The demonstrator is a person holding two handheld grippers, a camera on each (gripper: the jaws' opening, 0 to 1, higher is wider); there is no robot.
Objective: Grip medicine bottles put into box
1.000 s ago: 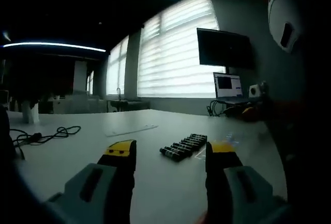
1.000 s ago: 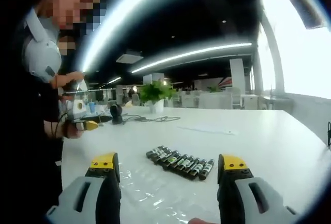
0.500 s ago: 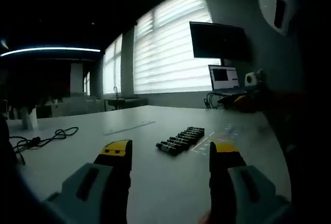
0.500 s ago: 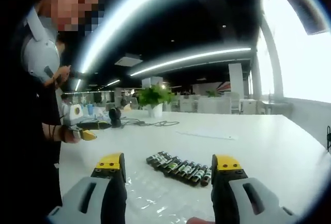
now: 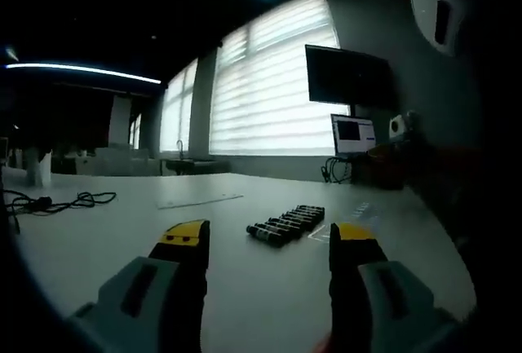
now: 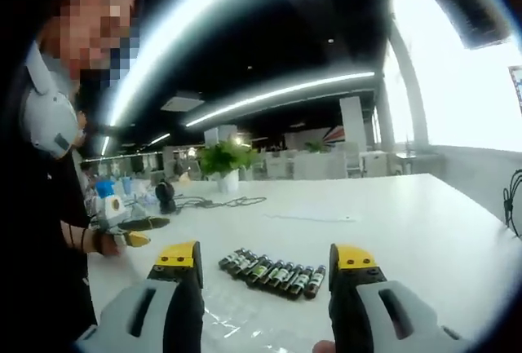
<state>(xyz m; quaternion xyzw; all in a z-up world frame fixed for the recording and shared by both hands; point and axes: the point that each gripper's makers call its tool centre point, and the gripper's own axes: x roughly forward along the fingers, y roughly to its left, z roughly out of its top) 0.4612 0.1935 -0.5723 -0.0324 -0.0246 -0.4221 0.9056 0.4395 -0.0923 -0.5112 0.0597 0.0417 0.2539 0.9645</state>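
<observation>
Yellow-tipped grey jaws of my left claw (image 5: 267, 239) stand wide apart with nothing between them, hanging just above the white bench (image 5: 106, 235). My right claw (image 6: 266, 260) is likewise released and empty. Ahead of both lies a tidy row of small dark medicine bottles (image 6: 270, 272), on their sides and touching one another, with pale labels and dark caps. In the left gripper view the same row (image 5: 286, 224) sits a little beyond the jaw tips. I cannot make out any box to receive them; a faint clear film or sheet (image 6: 232, 327) glints on the bench near the right claw, but I cannot tell what it is.

My judgement is that the risk lies in the packing of the row: closing on one bottle may catch its neighbour too, or nudge the round bottles so they roll. The smooth, glossy bench would let them slide. Both claws aiming at one row could also bump each other.

Around me is a dim open office with strip ceiling lights (image 6: 277, 92), bright slatted window blinds (image 5: 269, 92), a dark wall monitor (image 5: 347, 76), an open laptop (image 5: 352, 134), a coiled black cable (image 5: 57, 201), and a green potted plant (image 6: 222, 161). A person in dark clothes (image 6: 41, 231) stands at the bench edge.
</observation>
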